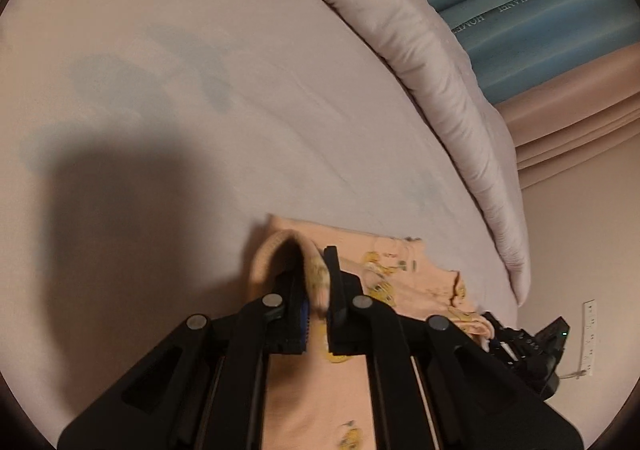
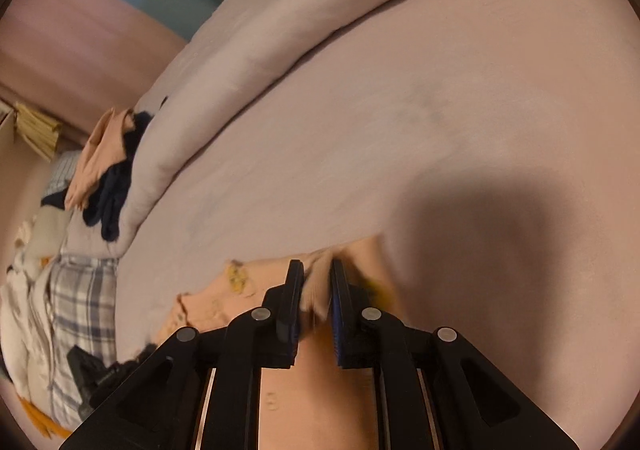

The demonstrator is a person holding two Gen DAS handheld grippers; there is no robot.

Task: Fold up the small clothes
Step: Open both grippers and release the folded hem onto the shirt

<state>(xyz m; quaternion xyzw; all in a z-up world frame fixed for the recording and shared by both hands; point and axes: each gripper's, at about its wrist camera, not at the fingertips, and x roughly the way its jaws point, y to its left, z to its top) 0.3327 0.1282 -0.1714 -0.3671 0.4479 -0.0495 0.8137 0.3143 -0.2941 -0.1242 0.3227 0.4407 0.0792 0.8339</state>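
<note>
A small peach garment with yellow prints (image 1: 384,274) lies on the pale pink bed sheet (image 1: 200,89). My left gripper (image 1: 316,282) is shut on a bunched edge of the garment, which loops up over the left finger. The right gripper shows at the right edge of the left wrist view (image 1: 524,346). In the right wrist view my right gripper (image 2: 317,290) is shut on another bunched edge of the same peach garment (image 2: 216,302), held just above the sheet (image 2: 440,109). The left gripper shows dark at the lower left (image 2: 100,374).
A rolled pale duvet (image 1: 452,89) runs along the far side of the bed. A heap of clothes, peach and navy (image 2: 108,165), with plaid and white pieces (image 2: 80,302), lies at the left in the right wrist view. A blue headboard (image 1: 540,21) stands behind.
</note>
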